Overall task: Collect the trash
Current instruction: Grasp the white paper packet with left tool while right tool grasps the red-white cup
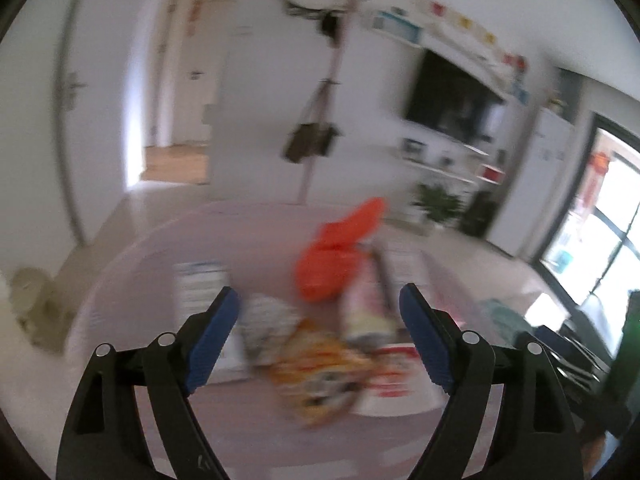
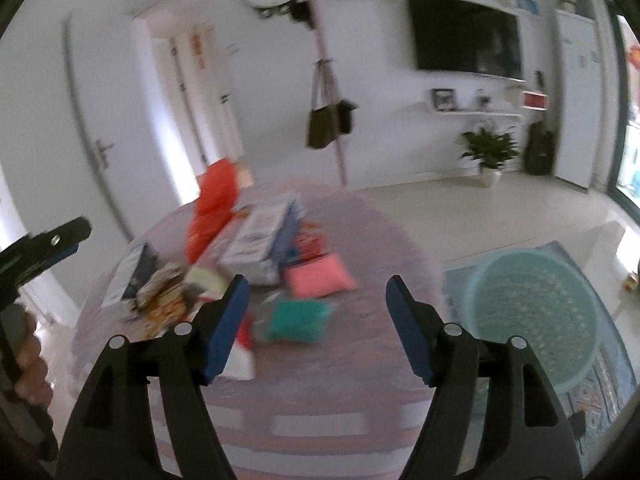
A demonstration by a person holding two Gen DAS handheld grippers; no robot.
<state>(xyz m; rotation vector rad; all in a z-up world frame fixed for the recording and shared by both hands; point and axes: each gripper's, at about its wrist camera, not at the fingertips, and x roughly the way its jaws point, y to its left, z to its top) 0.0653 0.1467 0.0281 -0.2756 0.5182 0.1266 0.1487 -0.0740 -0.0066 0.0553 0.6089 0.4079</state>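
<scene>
Left hand-held gripper (image 1: 320, 328) wide, empty, above wrappers (image 1: 316, 364) at bench (image 1: 132, 264) near-left. Right hand-held gripper (image 2: 316, 320) wide, empty; basket (image 2: 536, 316) on floor, right. Advice: centre over one wrapper, close low.

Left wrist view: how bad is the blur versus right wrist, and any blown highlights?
Left wrist: heavy motion smear, the wrappers and orange bag unreadable, fingers sharp; window at the right edge blown out. Right wrist: milder smear, pink packet and basin legible; both bend at the rim.
</scene>
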